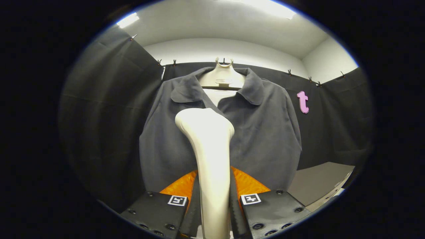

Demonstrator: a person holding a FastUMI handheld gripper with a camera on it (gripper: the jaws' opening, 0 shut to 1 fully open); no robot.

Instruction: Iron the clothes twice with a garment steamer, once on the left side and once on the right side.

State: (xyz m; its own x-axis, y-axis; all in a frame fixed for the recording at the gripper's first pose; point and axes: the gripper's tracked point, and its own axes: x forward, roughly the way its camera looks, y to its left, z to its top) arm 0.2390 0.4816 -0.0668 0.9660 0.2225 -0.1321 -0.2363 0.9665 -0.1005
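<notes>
Claw (212,212) is gripping the steamer (209,146), its head nearing the shirt (265,132) just ahead; both passes seemingly pending.

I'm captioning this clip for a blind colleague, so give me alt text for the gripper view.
The hand-held gripper is shut on the handle of a white plastic garment steamer, whose head points up at a dark grey collared jacket hanging on a pale hanger just beyond the fingers.

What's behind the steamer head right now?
The gripper is shut on the steamer; behind its head hangs the grey shirt. The shirt's front placket there is covered.
</notes>
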